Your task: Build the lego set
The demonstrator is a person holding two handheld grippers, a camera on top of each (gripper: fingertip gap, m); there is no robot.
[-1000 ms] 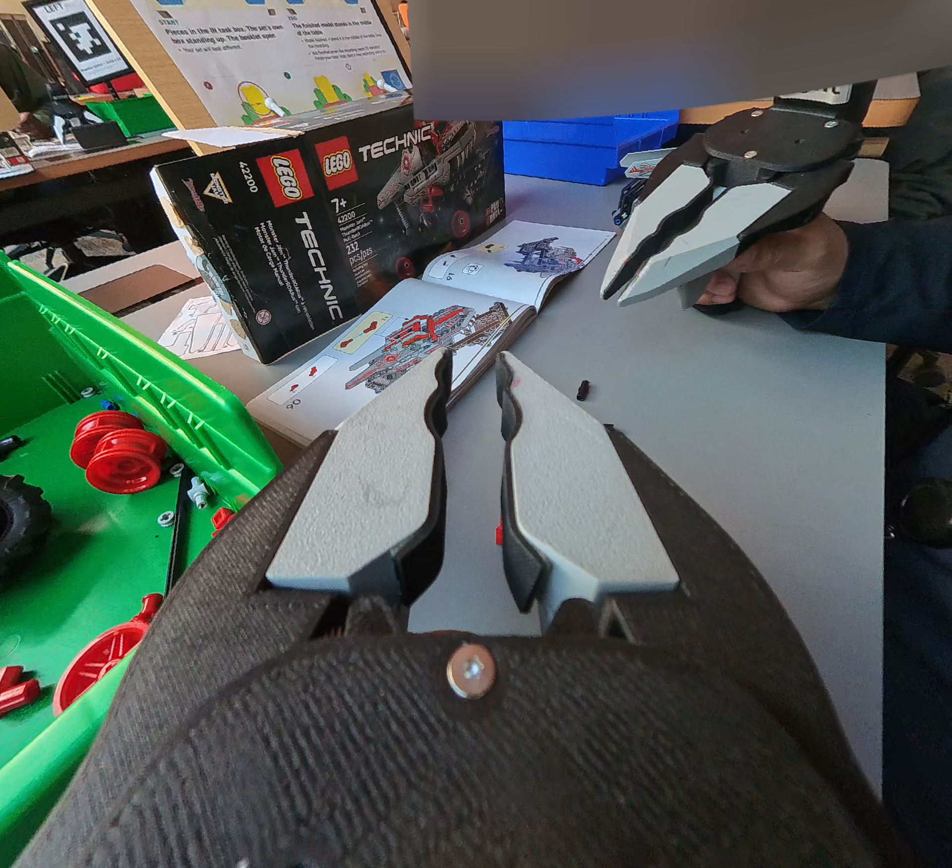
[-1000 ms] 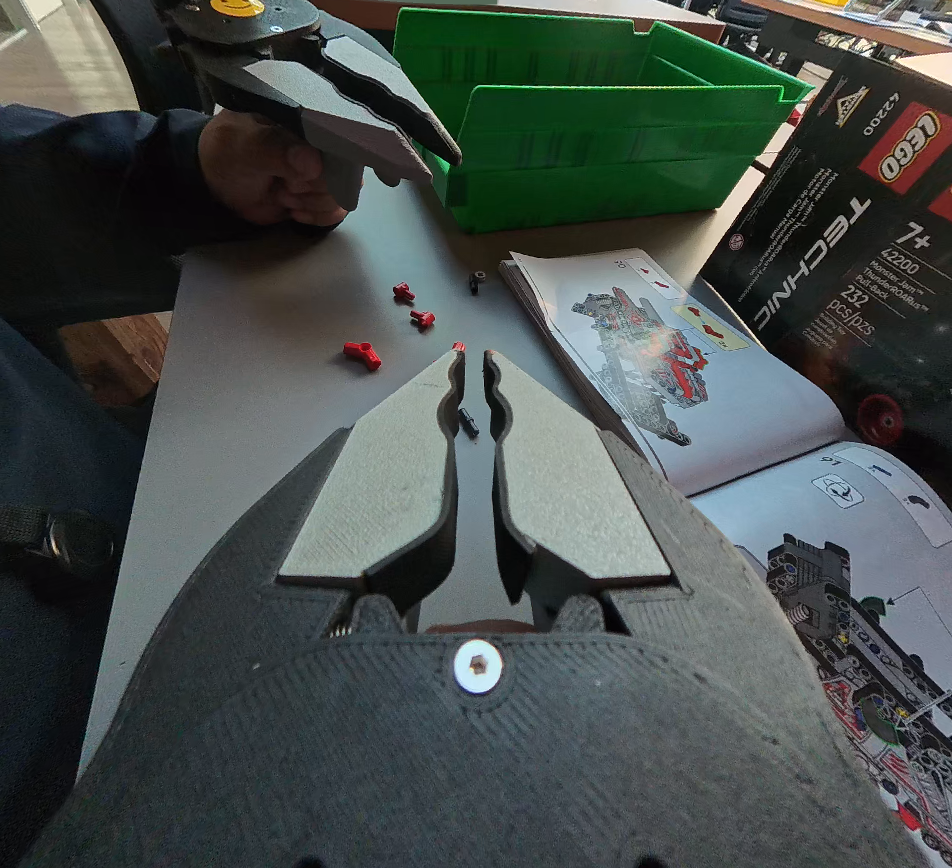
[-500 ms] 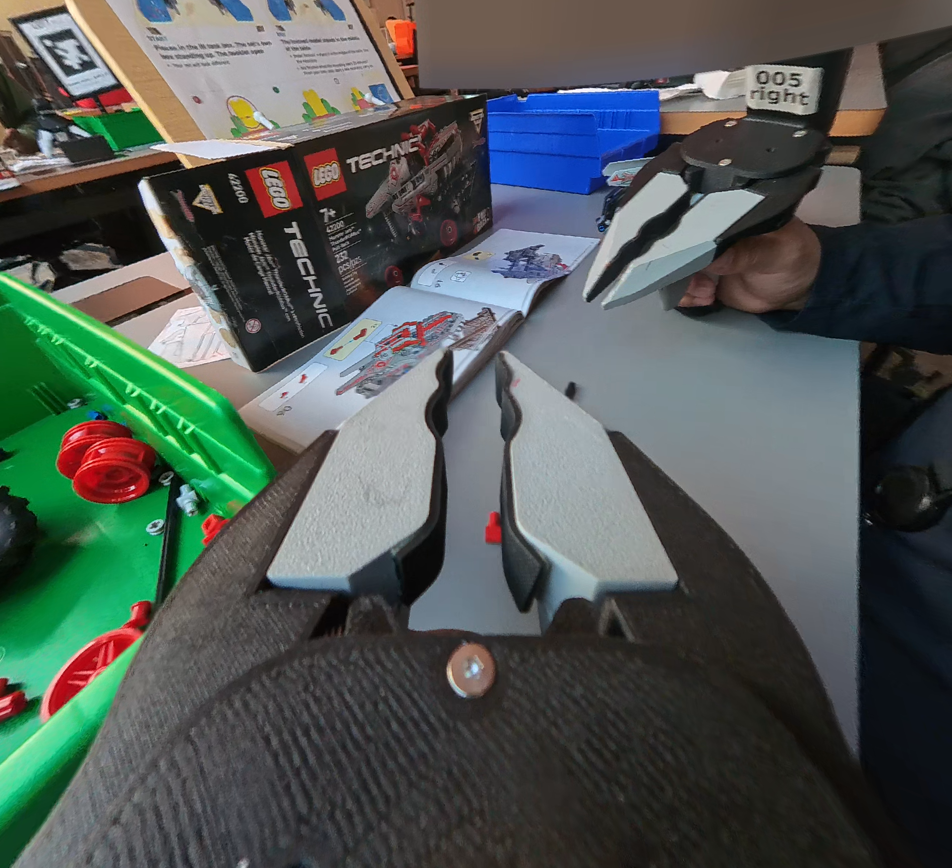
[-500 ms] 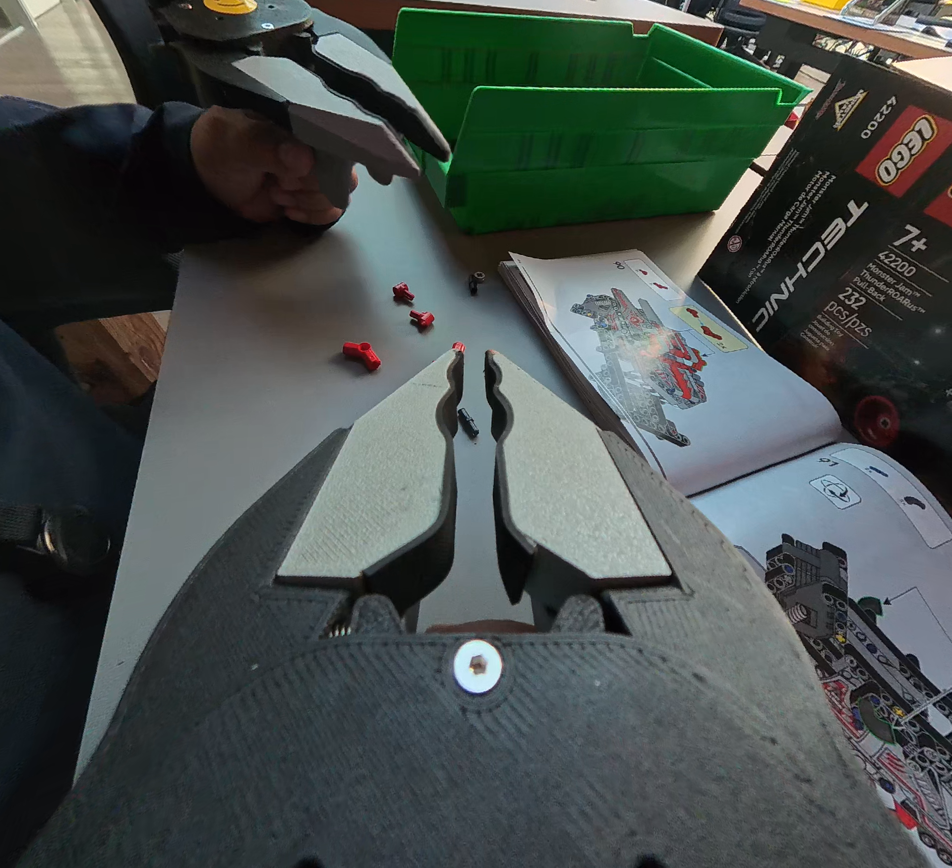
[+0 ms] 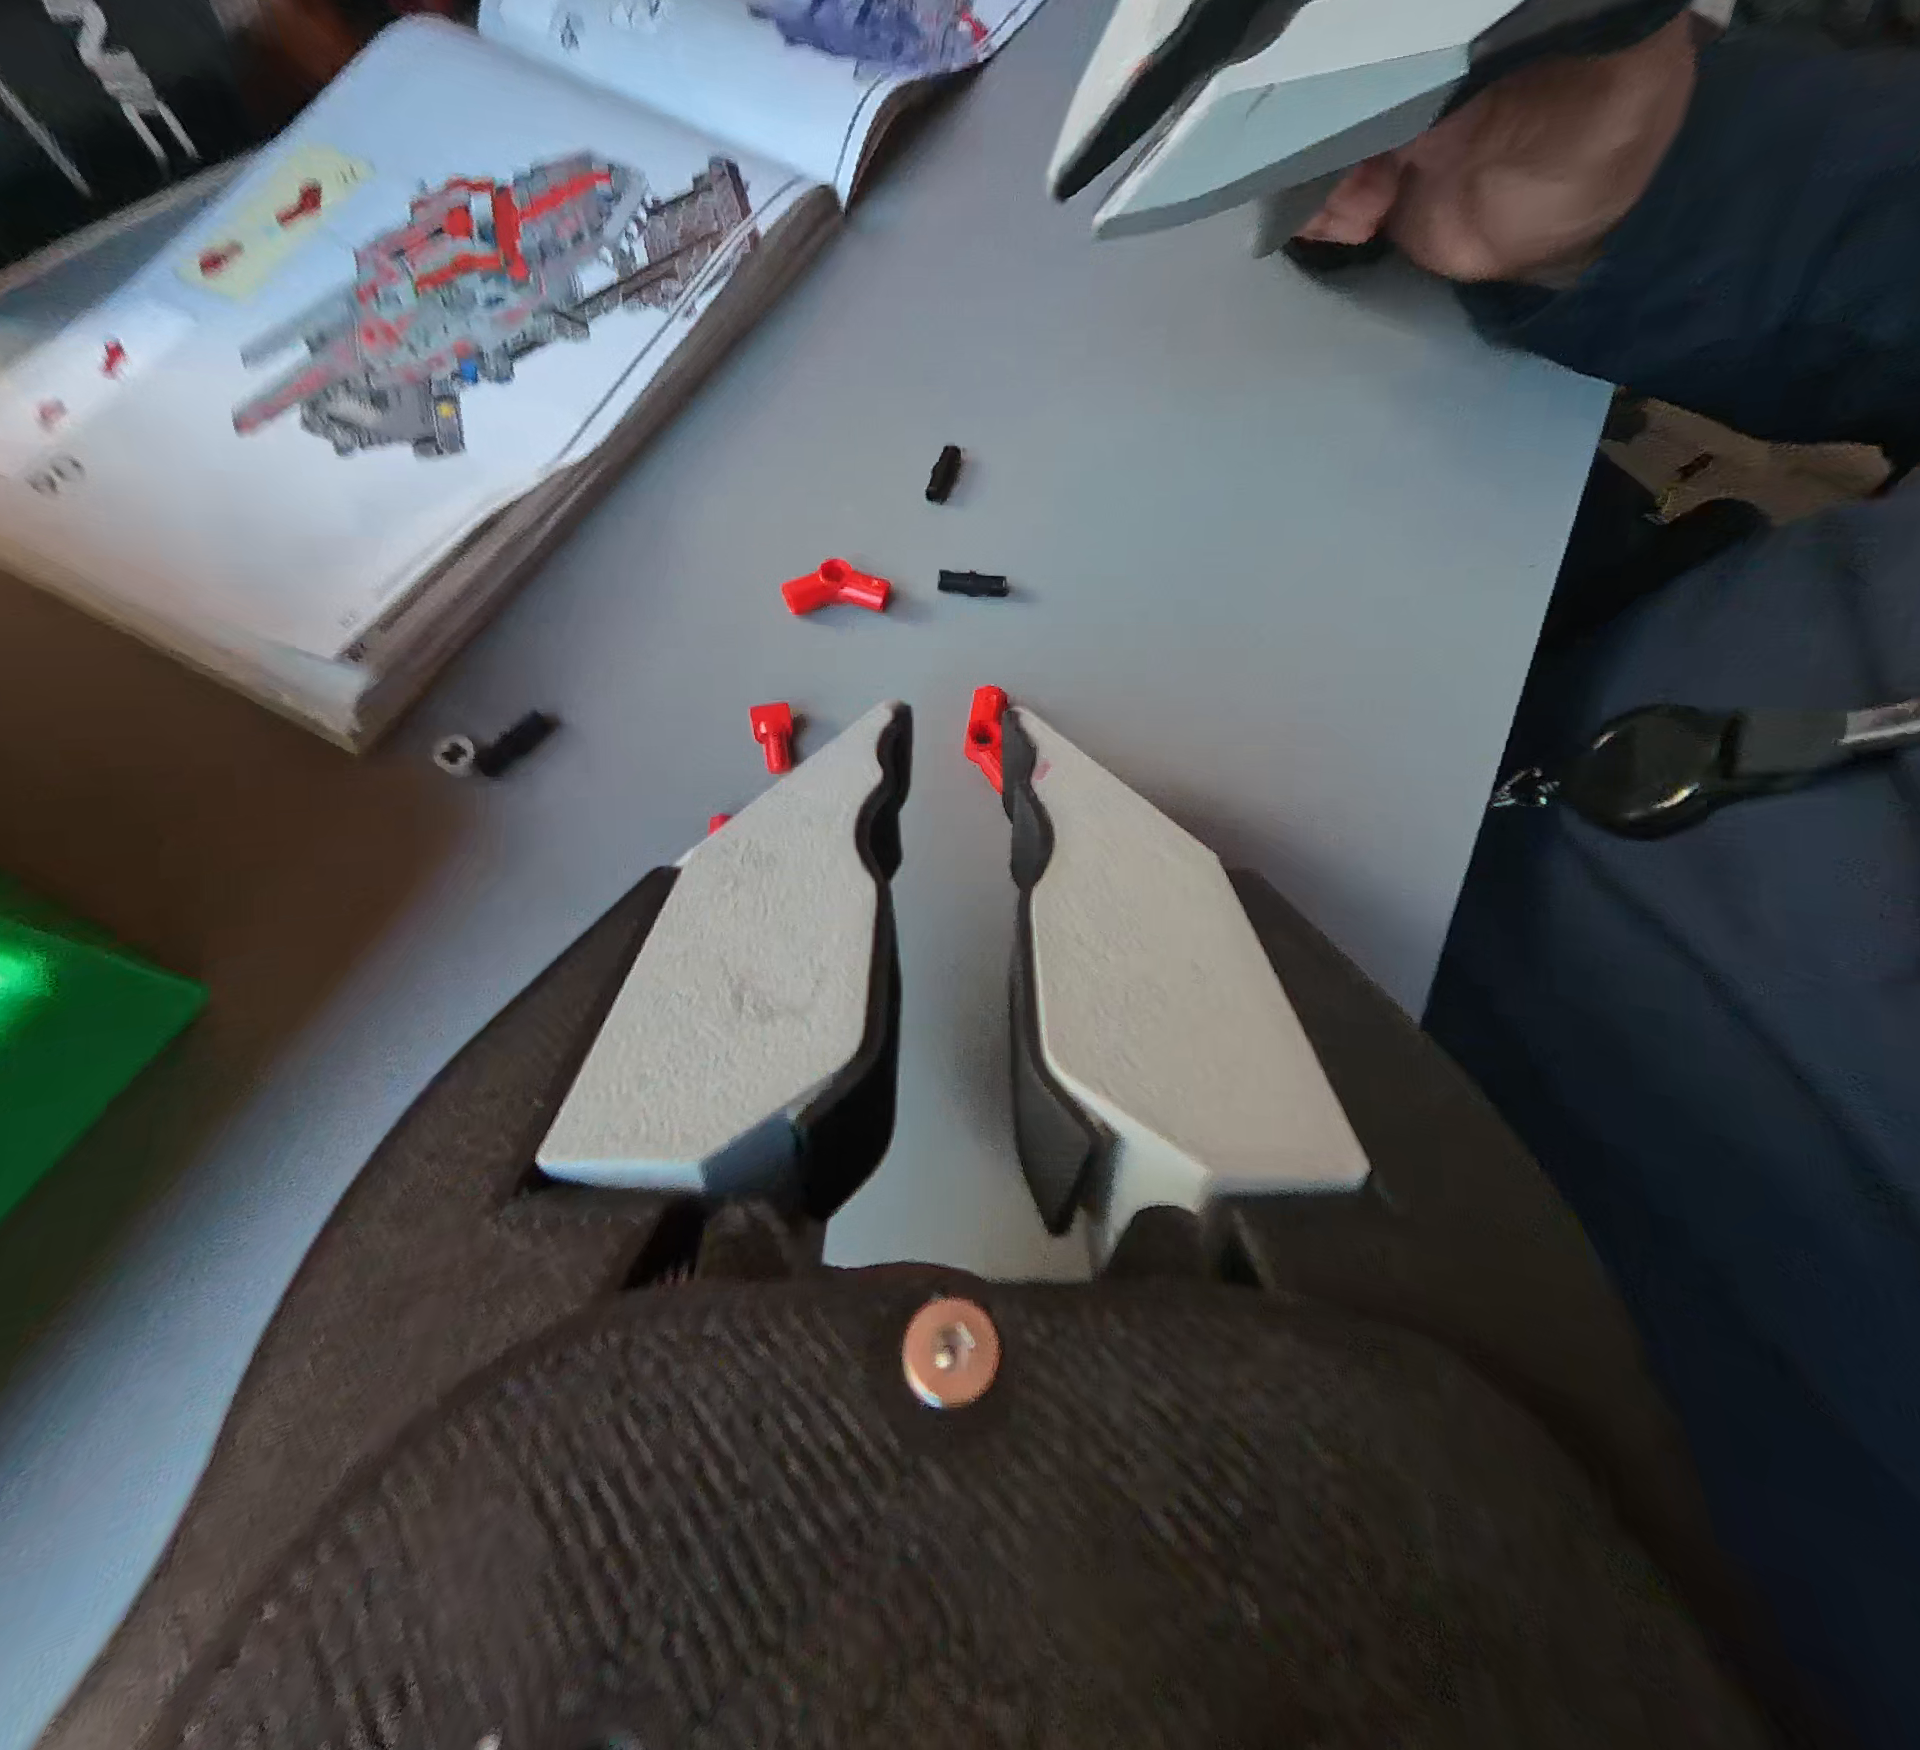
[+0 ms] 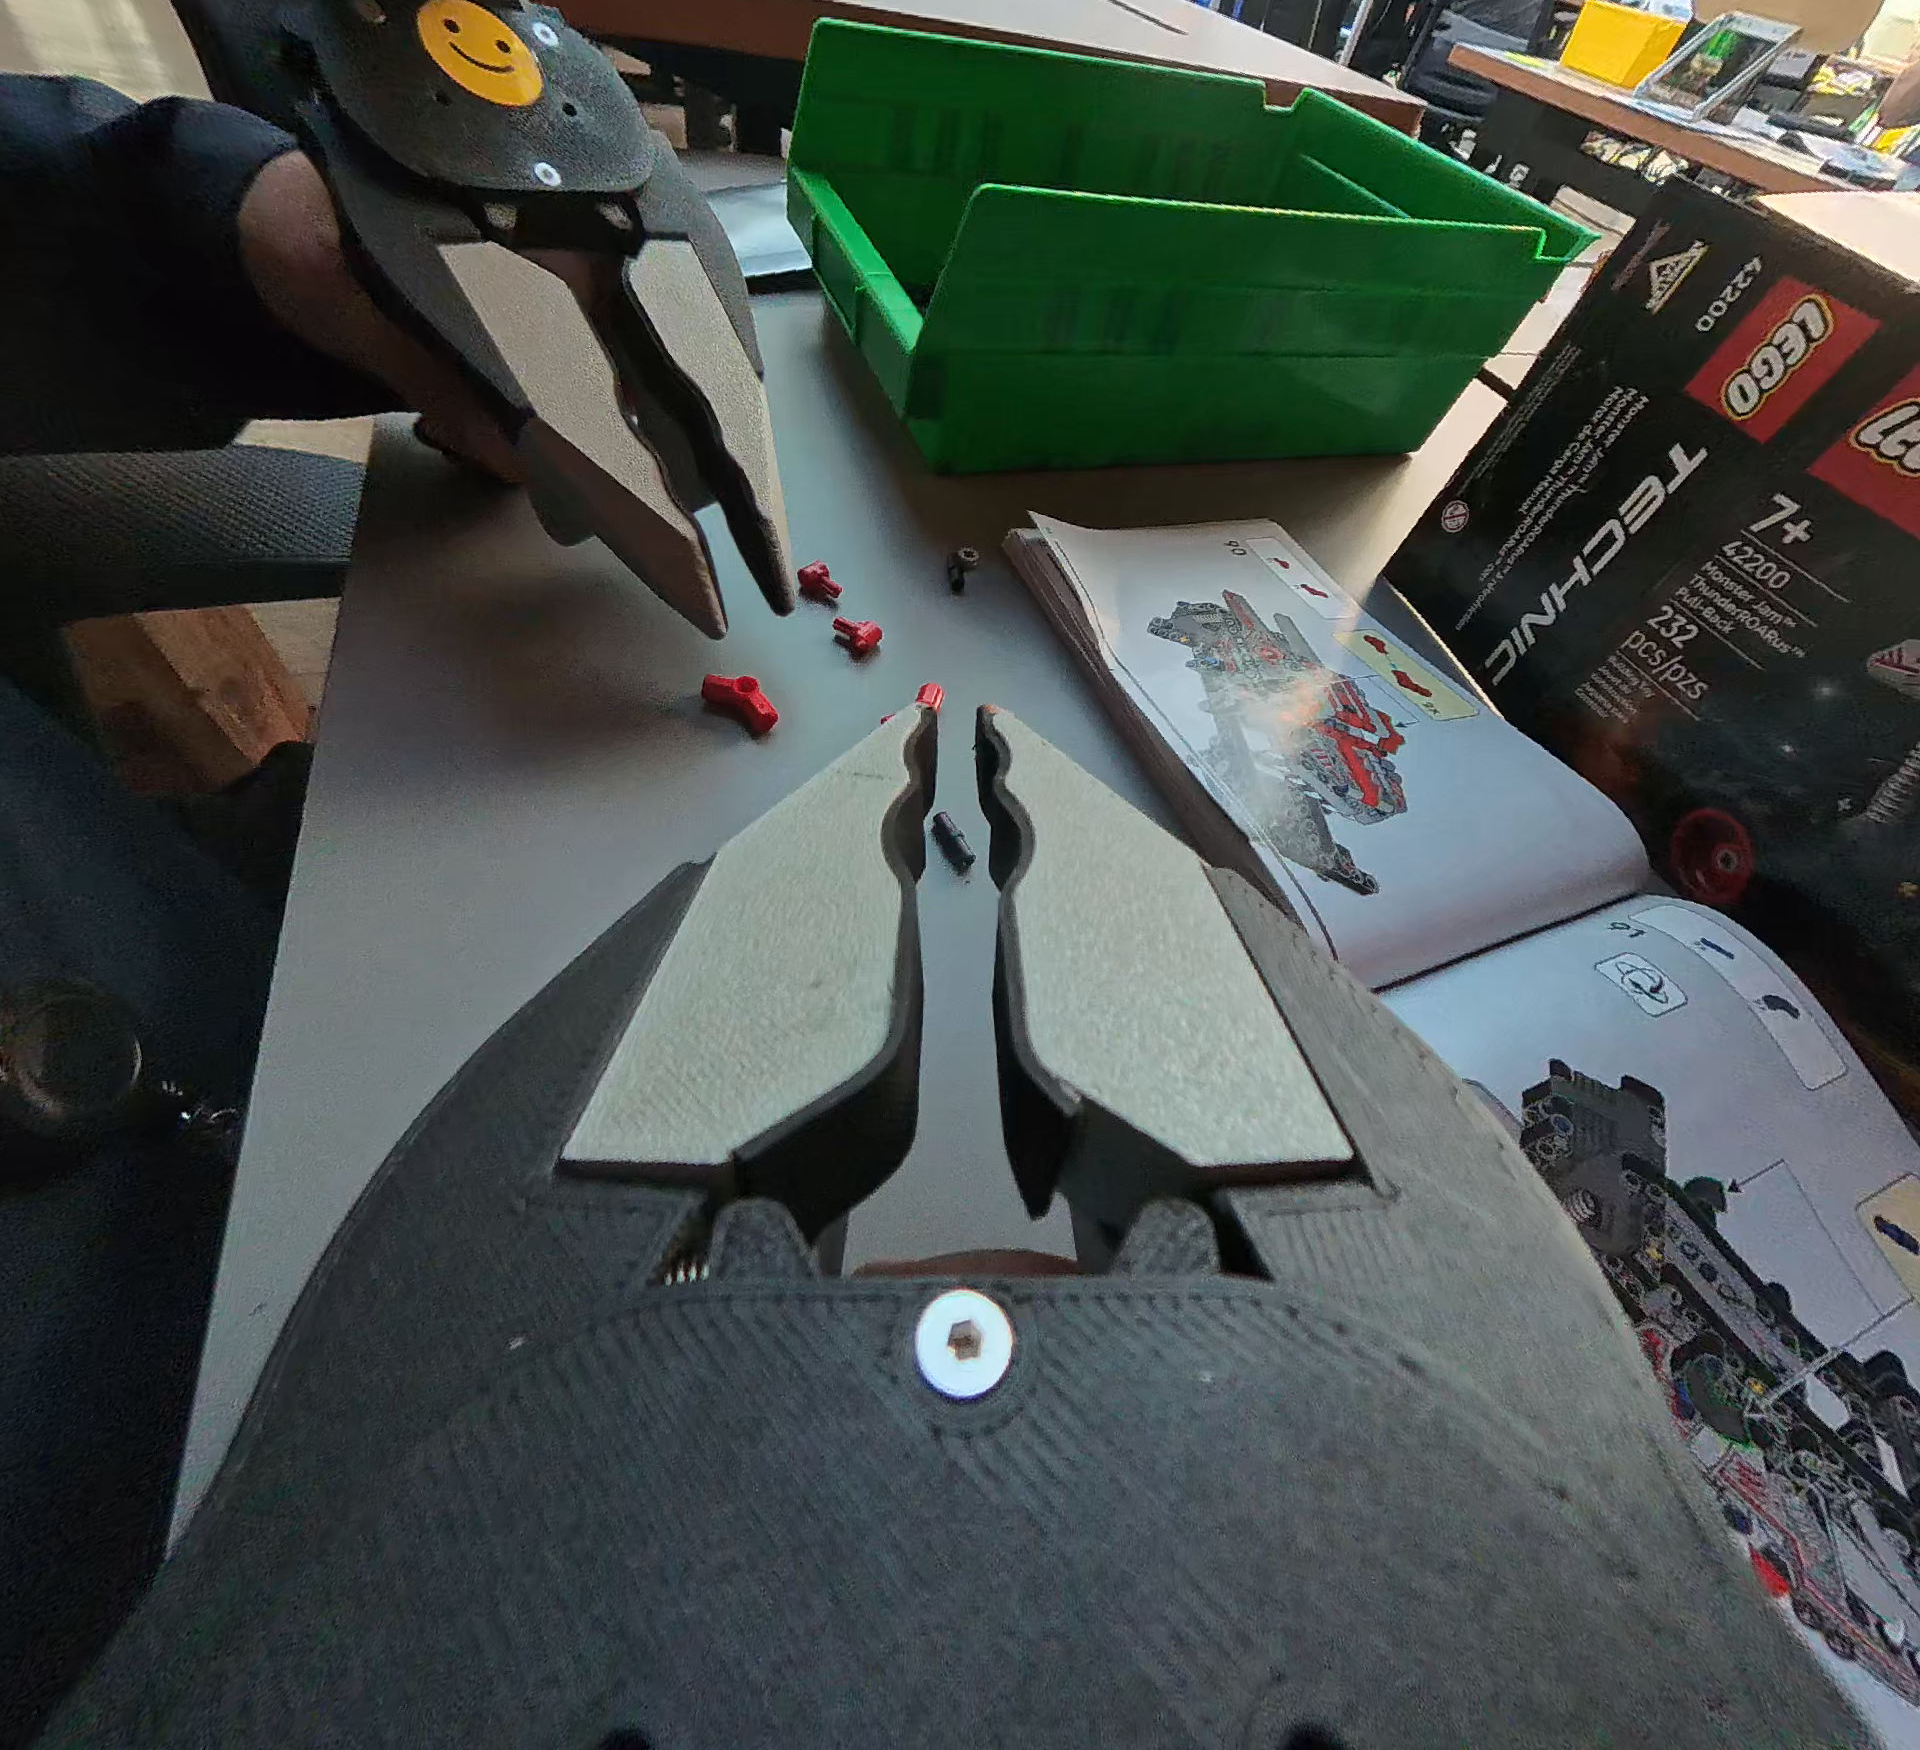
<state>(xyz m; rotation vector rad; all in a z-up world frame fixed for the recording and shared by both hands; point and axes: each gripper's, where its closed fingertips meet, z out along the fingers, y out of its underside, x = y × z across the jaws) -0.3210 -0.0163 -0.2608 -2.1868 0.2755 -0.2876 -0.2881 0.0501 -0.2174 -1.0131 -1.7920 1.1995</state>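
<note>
Small Lego parts lie loose on the grey table point(image 5: 1195, 474). In the left wrist view I see a red angled connector point(image 5: 836, 586), a red pin piece point(image 5: 771, 734), another red piece point(image 5: 985, 734) right at my right fingertip, and two black pins point(image 5: 943, 474) point(image 5: 974, 583). My left gripper point(image 5: 951, 724) is slightly open and empty, tilted down just over these parts; it also shows in the right wrist view point(image 6: 746, 609). My right gripper point(image 6: 954, 724) is slightly open and empty, with a black pin point(image 6: 953, 840) lying on the table below its gap.
An open instruction booklet point(image 6: 1299, 744) lies beside the parts, with the black Lego box point(image 6: 1714, 557) behind it. A green bin point(image 6: 1143, 298) stands at the far side. A black and grey pin point(image 5: 497, 742) lies near the booklet. The table edge point(image 5: 1507, 713) is close by. There is about 9 cm between the tips of the two grippers. The red angled connector point(image 5: 836, 586) is about 5 cm from my left fingertips. The black pin point(image 6: 953, 840) sits 6 cm or so from the ends of my right fingers. Look for it in the left wrist view point(image 5: 944, 468) too.
My left gripper has tipped downward and moved away from the green bin to hover over the red parts. The right gripper has hardly moved. Both jaws keep the same gap.
</note>
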